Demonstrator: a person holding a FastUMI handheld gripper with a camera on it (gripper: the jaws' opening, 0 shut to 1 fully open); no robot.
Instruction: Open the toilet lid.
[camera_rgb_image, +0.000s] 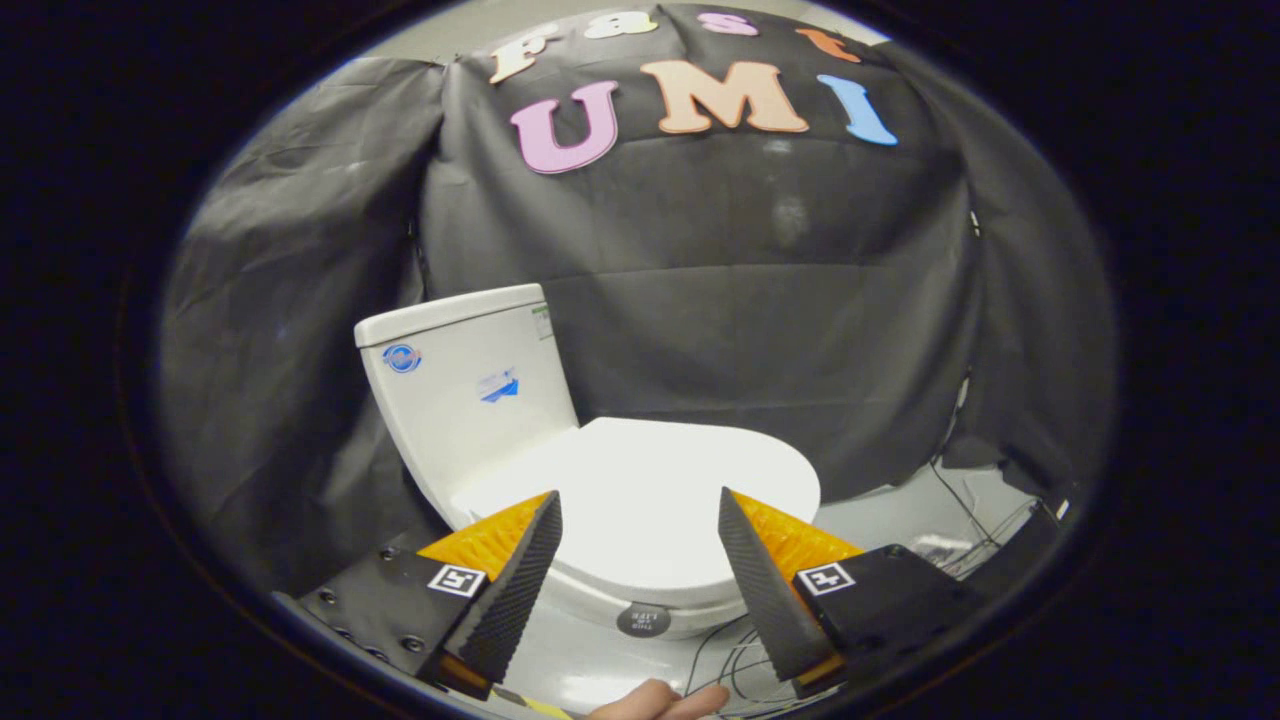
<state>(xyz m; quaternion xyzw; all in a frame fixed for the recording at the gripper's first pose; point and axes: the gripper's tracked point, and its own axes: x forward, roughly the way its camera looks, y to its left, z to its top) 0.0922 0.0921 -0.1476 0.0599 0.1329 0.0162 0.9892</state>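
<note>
Ahead of the jaws, a white toilet stands on a pale floor before the booth's black cloth wall. Its lid lies flat and closed over the bowl, and this lid serves as the landmark: the tank rises upright just behind it, bearing two small blue stickers on its front face, and a small dark round tag sits on the bowl's front just below the lid's near rim. The jaws stand wide apart, holding nothing, with one finger at each side of the lid's near part and the lid's white surface showing between them; whether the tips touch it I cannot tell. Thin cables trail over the floor beside the lid. A bit of a person's hand shows nearer than the lid, below the tag.
</note>
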